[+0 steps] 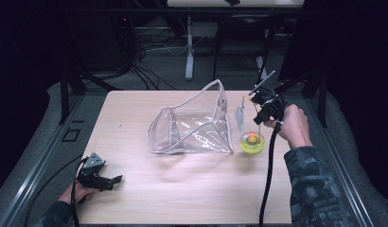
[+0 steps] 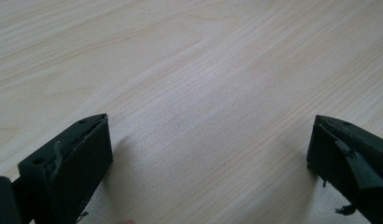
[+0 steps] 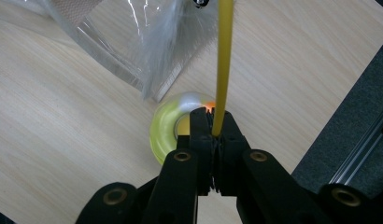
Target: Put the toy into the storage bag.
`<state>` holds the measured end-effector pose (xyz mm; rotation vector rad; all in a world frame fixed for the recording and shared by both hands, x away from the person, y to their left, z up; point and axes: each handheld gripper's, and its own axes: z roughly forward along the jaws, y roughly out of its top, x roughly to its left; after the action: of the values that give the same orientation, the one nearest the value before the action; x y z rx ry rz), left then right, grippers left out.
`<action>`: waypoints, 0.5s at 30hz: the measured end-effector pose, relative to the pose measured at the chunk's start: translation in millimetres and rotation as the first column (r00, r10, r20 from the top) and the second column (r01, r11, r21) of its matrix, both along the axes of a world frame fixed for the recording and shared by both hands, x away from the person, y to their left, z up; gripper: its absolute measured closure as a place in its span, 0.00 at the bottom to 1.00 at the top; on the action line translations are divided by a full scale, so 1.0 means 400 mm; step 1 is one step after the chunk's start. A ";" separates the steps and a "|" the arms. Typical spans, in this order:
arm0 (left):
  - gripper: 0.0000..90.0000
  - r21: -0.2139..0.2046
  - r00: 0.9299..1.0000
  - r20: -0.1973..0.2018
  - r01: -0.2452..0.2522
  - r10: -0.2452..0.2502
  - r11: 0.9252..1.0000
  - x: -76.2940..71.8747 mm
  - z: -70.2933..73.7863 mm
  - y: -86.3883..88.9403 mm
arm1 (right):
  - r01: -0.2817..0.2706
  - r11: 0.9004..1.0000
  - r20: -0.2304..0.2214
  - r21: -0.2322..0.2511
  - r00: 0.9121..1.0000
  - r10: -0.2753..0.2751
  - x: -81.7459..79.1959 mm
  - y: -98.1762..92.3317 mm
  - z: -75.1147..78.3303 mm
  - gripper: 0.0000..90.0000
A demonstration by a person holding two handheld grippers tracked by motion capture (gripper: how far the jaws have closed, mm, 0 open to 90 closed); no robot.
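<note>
Yellow rod [image 3: 223,65] pinched between closed jaws of right gripper [image 3: 216,122], rising above yellow-green ball toy [image 1: 252,142]; feather [image 1: 239,116] dangling at rod tip. Clear plastic bag [image 1: 194,124] at toy's 9 o'clock. Left gripper [image 2: 208,149] open, empty, over bare table [image 1: 182,189] at 7 o'clock corner.

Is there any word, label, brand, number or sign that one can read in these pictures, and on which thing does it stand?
No readable text in any view.
Clear plastic pouch: no print visible.
Yellow-green toy with its yellow stick: no marking to read.
Left hand-held gripper and right hand-held gripper: plain black, no label visible.
Table: bare wood grain, no sign.
</note>
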<state>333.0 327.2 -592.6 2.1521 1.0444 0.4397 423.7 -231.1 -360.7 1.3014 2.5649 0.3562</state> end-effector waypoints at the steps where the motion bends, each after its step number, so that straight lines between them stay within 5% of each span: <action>1: 0.00 0.003 1.000 0.000 0.002 -0.002 1.000 0.000 0.000 0.000 | 0.003 1.000 0.003 0.014 1.000 -0.003 0.002 0.001 0.000 0.98; 15: 0.00 0.003 1.000 -0.011 0.007 -0.007 1.000 0.000 0.002 0.001 | 0.013 1.000 0.006 -0.007 1.000 -0.013 0.034 0.014 0.033 0.98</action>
<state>333.0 327.8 -591.7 2.1628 1.0425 0.4262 437.4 -225.4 -347.5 1.3122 2.5492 0.3474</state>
